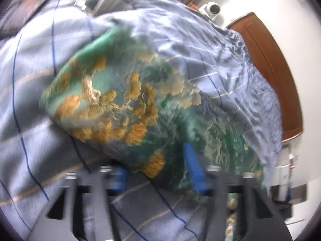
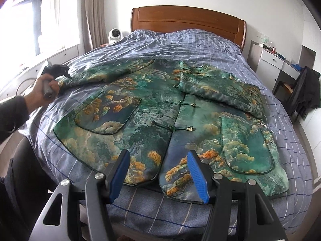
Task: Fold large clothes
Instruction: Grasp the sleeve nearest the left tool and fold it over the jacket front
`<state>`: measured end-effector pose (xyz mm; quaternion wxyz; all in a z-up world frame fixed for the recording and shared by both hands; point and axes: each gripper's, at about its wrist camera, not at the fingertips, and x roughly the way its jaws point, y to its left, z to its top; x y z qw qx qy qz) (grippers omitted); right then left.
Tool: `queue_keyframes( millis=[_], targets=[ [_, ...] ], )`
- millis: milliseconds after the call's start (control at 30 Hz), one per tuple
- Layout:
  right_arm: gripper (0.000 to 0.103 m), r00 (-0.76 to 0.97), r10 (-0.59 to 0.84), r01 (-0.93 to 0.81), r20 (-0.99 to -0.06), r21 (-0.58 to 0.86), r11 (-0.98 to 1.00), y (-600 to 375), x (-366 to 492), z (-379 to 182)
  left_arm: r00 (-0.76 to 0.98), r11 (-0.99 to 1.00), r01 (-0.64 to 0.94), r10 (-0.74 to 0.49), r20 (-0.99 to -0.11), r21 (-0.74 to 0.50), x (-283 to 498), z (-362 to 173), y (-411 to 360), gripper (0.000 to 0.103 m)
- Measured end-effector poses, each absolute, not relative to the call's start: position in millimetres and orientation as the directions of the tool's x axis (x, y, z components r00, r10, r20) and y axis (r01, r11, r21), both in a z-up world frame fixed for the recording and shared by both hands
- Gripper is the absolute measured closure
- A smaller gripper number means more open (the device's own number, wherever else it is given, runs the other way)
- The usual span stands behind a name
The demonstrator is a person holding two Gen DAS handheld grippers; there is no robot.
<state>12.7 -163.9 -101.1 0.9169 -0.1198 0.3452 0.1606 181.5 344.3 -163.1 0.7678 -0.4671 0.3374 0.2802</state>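
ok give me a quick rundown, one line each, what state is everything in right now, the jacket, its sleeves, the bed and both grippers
Jacket: spread flat, front up, fastened down the middle.
Right-hand sleeve: already folded across the chest.
Left-hand sleeve: still stretched out, cuff at the left gripper.
Left gripper: fingers closed on the sleeve cuff, though that view is blurred.
Right gripper: fingers open, empty, over the hem.
Bed cover: wrinkled, jacket lying on it.

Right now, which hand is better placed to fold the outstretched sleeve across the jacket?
Left. The left gripper is at the outstretched sleeve, with the cuff between its fingers. The right gripper hovers open over the jacket's hem, far from that sleeve.
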Motion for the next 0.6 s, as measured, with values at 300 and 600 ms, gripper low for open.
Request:
queue_keyframes(
  millis=[300,600],
  targets=[
    [0.043,0.703,0.23,-0.382,-0.673,-0.086,0.92,-162,15,-104,0.608,0.793,-0.609,0.45,-0.654,-0.02,203,-78,240,0.095],
    [0.042,0.722,0.236,-0.329,-0.651,-0.023,0.944,-180,14,-100,0.807,0.829,-0.126,0.405,-0.43,0.544,199,-69,39,0.094]
  ],
)
